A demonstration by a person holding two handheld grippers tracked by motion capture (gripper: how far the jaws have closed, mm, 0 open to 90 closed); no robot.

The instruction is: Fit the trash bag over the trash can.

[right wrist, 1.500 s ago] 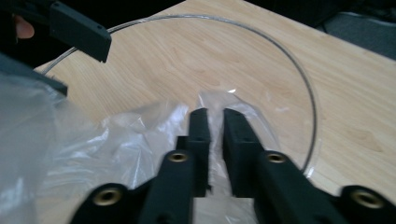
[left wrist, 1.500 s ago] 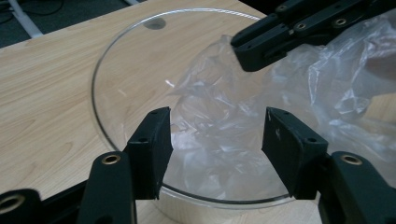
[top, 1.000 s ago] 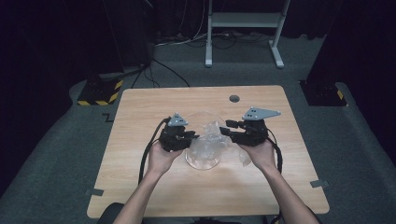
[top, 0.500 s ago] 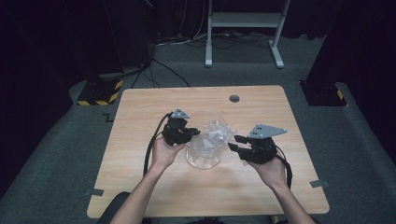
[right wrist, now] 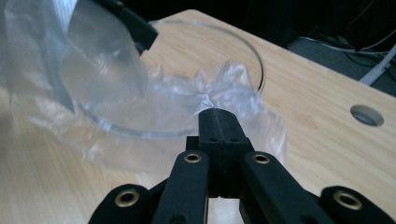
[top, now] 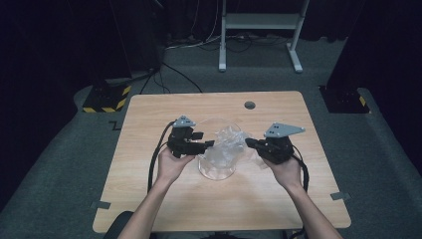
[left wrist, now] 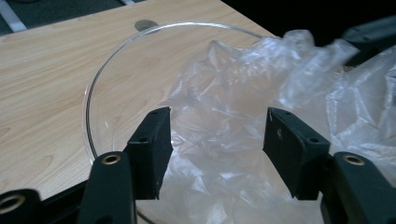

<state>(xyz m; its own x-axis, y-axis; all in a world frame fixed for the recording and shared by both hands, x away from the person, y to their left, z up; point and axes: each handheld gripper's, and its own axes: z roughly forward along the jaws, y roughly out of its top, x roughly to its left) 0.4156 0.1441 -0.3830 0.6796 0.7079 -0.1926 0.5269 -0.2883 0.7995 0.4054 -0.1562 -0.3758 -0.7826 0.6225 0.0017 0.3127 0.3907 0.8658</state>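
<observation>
Across the pale wooden table (top: 149,199), the crumpled clear plastic bag (top: 229,147) spills from the glass bowl (top: 215,172) between both claws: right gripper (right wrist: 218,122) clenched at its near edge (film pinched, I judge), left gripper (left wrist: 217,135) just released, bag directly ahead.

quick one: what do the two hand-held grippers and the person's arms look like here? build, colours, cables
Both are black. The left hand-held gripper and right hand-held gripper each carry a grey three-cornered plate on top, larger-looking on the right. Black cables trail back from each along the forearms. Up close, the jaws are blocky black pads on arms with brass-coloured rivets. Forearms are bare, no sleeves or gloves visible.
</observation>
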